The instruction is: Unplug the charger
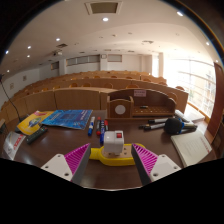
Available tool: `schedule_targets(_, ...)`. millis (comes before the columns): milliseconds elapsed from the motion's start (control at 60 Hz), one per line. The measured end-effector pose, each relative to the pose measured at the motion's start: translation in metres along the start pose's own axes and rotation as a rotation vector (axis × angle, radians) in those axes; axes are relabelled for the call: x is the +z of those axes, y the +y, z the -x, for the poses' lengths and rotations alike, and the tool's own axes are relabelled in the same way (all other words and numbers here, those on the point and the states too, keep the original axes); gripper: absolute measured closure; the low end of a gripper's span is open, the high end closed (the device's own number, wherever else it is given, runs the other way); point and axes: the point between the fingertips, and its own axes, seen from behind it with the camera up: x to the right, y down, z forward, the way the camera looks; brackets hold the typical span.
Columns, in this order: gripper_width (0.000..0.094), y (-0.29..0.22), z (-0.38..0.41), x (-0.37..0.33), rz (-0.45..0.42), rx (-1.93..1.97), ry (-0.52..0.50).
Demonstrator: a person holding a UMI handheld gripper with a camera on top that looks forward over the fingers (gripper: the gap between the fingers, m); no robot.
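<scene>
A white charger [113, 141] with a red mark on top is plugged upright into a yellow power strip [108, 155] that lies on the brown table [110, 172]. My gripper [111, 160] is open. Its two pink-padded fingers [75, 159] stand to the left and right of the strip, with a gap at each side. The charger stands just ahead of the fingertips, between them.
Beyond the strip are a wooden desk organizer [135, 104], pens [92, 125], a blue book [68, 118], a yellow item [31, 123], a black stapler [180, 126] and a white keyboard [189, 148]. Rows of lecture-hall seats fill the background.
</scene>
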Motion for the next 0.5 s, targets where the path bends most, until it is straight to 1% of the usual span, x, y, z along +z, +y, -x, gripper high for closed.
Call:
schedule_targets(67, 0.0141, -0.005, -0.004, 0.027, -0.006, 0.004, 0.025)
schedule_targets(117, 0.0214, -0.005, -0.009, 0.043, 0.002, -0.007, 0.046)
schedule_targets(150, 0.0288, -0.005, -0.009, 0.051, 0.003, -0.010, 0.059)
schedule_targets(217, 0.0490, -0.003, -0.012, 0.060, 0.016, -0.010, 0.076)
schedule_targets(250, 0.0546, -0.003, -0.007, 0.063, 0.015, 0.008, 0.052)
schedule_targets(317, 0.0567, -0.002, -0.007, 0.062, 0.025, 0.022, 0.056)
schedule_targets(450, 0.0669, -0.004, -0.008, 0.060, 0.027, 0.041, 0.059)
schedule_targets(500, 0.0676, -0.004, -0.008, 0.059, 0.028, 0.039, 0.065)
